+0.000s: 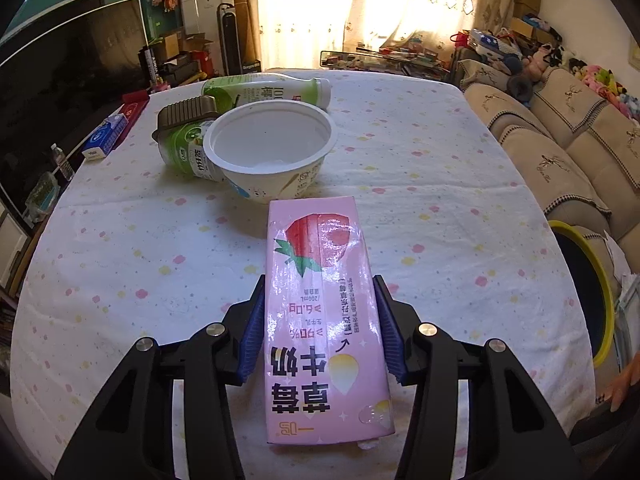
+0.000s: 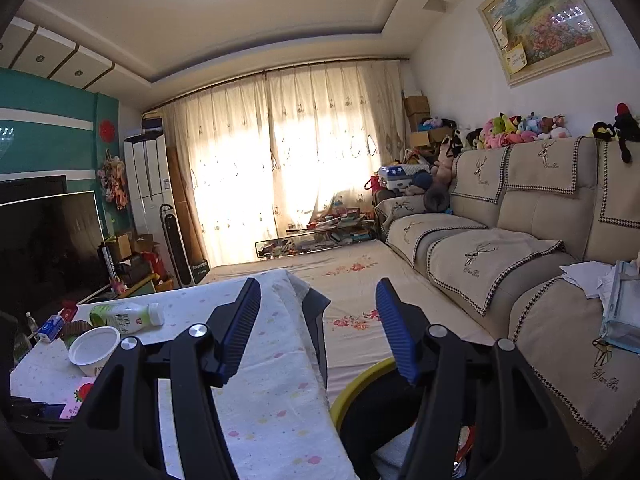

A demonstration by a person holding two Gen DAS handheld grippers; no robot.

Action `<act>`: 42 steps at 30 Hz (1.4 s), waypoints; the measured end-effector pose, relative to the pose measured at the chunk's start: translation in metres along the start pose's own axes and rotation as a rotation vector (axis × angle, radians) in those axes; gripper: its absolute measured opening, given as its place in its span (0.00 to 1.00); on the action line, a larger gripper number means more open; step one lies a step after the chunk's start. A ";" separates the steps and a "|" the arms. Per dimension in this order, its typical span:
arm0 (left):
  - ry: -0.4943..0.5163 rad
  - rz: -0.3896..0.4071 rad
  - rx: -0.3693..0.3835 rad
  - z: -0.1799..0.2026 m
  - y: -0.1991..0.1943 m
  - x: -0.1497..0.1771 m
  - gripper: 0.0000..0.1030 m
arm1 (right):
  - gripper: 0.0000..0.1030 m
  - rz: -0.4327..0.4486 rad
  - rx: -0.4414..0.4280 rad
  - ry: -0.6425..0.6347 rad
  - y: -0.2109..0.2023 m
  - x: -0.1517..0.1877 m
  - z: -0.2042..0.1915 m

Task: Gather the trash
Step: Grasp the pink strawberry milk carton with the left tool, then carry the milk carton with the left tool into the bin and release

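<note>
The pink carton [image 1: 324,320] lies flat near the tabletop's [image 1: 460,208] near edge, pinched across its long sides by the left tool [image 1: 322,328], likely for carrying to the bin [image 1: 600,292] off the right edge. The right tool [image 2: 316,332] hovers level beyond that edge, spread and empty.

Home living room: beige sofa [image 2: 520,240] topped with plush toys [image 2: 516,130], curtained window [image 2: 288,152], TV [image 2: 44,240], framed painting [image 2: 544,20], cloth-covered bench [image 1: 440,200].
</note>
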State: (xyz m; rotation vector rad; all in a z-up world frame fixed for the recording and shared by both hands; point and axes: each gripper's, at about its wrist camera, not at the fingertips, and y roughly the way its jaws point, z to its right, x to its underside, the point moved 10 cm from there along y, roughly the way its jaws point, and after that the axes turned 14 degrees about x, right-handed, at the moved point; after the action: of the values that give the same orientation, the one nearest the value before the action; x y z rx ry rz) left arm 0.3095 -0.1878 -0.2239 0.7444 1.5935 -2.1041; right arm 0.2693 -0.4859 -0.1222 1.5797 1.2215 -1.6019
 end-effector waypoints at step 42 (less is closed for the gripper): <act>0.581 -0.135 0.384 0.357 0.044 0.004 0.48 | 0.58 -0.043 0.513 0.044 -0.061 0.011 0.289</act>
State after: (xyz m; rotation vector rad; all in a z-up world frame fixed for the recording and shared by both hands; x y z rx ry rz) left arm 0.2707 -0.5435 -0.1850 1.5290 1.5405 -2.4761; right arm 0.0851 -0.7151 -0.1536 1.9097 0.9101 -2.0307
